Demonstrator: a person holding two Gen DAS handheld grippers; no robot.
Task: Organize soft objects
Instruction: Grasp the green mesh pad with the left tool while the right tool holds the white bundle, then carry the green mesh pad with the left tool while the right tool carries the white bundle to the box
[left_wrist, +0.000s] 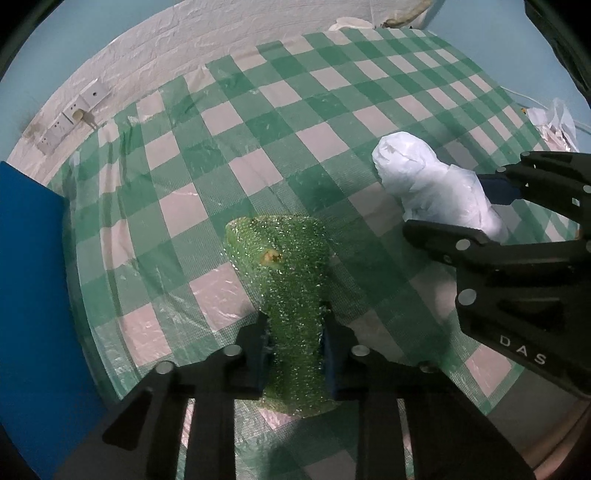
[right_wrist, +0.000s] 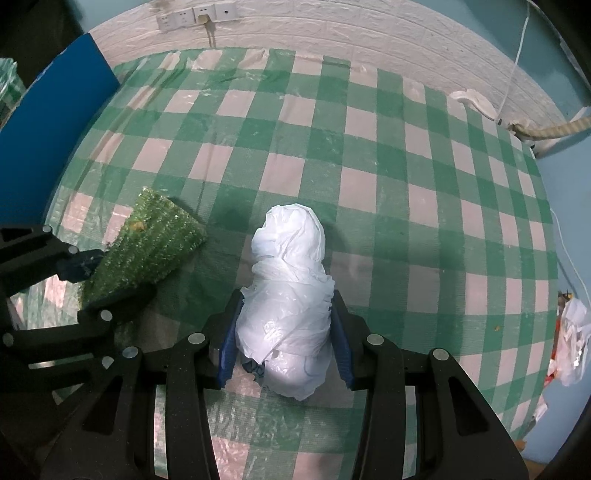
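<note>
A green bubble-wrap roll (left_wrist: 286, 291) lies on the green-and-white checked tablecloth (left_wrist: 258, 129). My left gripper (left_wrist: 294, 341) is shut on its near end, with a blue pad on each side. The roll also shows in the right wrist view (right_wrist: 147, 243), at the left. A white plastic-wrapped bundle (right_wrist: 288, 291) lies on the cloth. My right gripper (right_wrist: 286, 332) is shut on its near part, pads pressed to both sides. The bundle also shows in the left wrist view (left_wrist: 432, 184), with the right gripper (left_wrist: 472, 210) around it.
A blue panel (left_wrist: 29, 295) stands along the table's left edge. A white brick-pattern wall (right_wrist: 332, 33) with sockets (right_wrist: 192, 16) is at the back. Crumpled plastic and packaging (right_wrist: 570, 339) lies off the table's right side. A cord (right_wrist: 517, 55) hangs at the far right.
</note>
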